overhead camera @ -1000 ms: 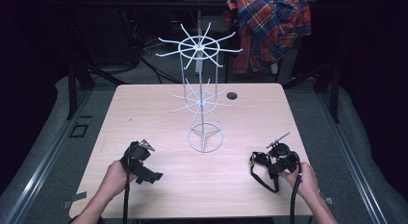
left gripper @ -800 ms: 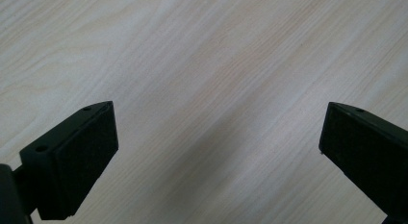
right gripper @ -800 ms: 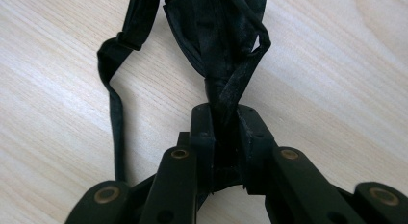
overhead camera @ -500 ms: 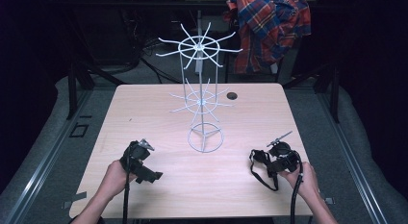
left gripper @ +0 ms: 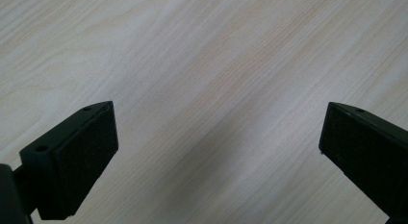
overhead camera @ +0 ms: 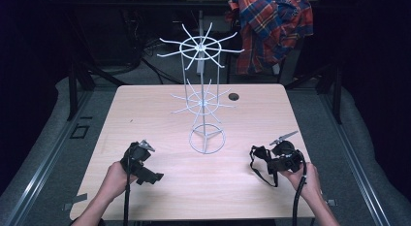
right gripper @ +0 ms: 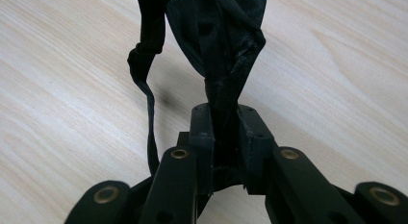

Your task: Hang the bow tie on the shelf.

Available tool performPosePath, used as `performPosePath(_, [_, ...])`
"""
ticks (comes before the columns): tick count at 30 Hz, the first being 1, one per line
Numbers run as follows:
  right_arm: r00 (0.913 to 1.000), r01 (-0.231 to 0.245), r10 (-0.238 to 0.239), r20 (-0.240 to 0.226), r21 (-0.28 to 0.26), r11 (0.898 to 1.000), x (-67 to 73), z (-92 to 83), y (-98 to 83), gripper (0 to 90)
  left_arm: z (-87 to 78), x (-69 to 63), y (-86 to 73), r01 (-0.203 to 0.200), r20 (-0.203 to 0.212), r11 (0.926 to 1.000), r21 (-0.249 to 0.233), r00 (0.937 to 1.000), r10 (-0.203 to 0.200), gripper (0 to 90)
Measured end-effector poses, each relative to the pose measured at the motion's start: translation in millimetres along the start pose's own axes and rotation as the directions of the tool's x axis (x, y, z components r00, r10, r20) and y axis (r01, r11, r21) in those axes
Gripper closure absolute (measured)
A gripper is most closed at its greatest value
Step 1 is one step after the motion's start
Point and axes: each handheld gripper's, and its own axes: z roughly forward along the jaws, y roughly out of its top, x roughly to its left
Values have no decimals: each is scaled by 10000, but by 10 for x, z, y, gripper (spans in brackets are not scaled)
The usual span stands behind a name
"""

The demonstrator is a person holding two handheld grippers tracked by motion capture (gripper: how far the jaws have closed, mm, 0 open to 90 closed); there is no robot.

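Black cloth with a trailing strap (right gripper: 226, 46) was pinched between the right gripper's (right gripper: 225, 125) fingers (right gripper: 201, 137), lying on the pale wood tabletop (overhead camera: 160, 104) near its right front corner, while the left gripper's (left gripper: 216, 137) fingers (left gripper: 82, 152) stood wide apart over bare wood near the left front. Between and beyond them rose a white wire rack (overhead camera: 203, 100) with spoked tiers, a small dark disc (overhead camera: 234, 96) just behind it. Grey floor (overhead camera: 58, 138) surrounded the tabletop, and a plaid shirt (overhead camera: 271, 27) hung in the dark room behind.

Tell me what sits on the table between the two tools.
Bare tabletop in the high view: the left tool and right tool, gripping a black strap, flank it. The wire rack's base ring stands farther back.
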Motion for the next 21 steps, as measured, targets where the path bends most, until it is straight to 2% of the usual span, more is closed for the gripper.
performPosePath(2, [10000, -25, 24, -70, -84, 10000, 18, -13, 8, 784, 0, -4, 1, -5, 1, 10000, -6, 10000, 5, 1])
performPosePath(4, [10000, 48, -47, 36, -159, 9999, 27, -24, 16, 785, 0, -6, 2, -11, 8, 10000, -6, 10000, 11, 1])
performPosePath(5, [9997, 148, -148, 192, -23, 9999, 25, -47, 26, 784, 0, -6, 2, -11, 1, 10000, 0, 10000, 11, 1])
performPosePath(6, [10000, -2, 3, 8, -297, 9996, 39, -36, 24, 784, 0, -4, 1, -10, -6, 10000, 3, 10000, 10, 1])
performPosePath(8, [10000, 12, -12, -1, -395, 9992, 44, -53, 32, 785, 1, 2, 0, -9, 10, 10000, 18, 10000, 9, 1])
performPosePath(10, [9993, 234, -223, 293, -361, 9991, 42, -96, 48, 785, 0, 6, -2, 18, -8, 10000, 20, 10000, -18, 1])
performPosePath(12, [9999, 111, -103, 121, -679, 9976, 56, -99, 52, 785, -1, 8, -2, 16, -12, 10000, 6, 10000, -16, 1])
performPosePath(13, [9991, 272, -254, 330, -560, 9981, 58, -131, 73, 785, -1, 7, -2, 9, -9, 10000, -2, 10000, -9, 1])
performPosePath(16, [9999, 106, -96, 121, -785, 9969, 75, -117, 82, 785, -2, 5, -3, -5, 13, 10000, -11, 10000, 5, 1])
performPosePath(21, [9998, 162, -146, 169, -975, 9951, 100, -145, 132, 785, -5, 2, 0, 2, 17, 10000, -44, 10000, -2, 1])
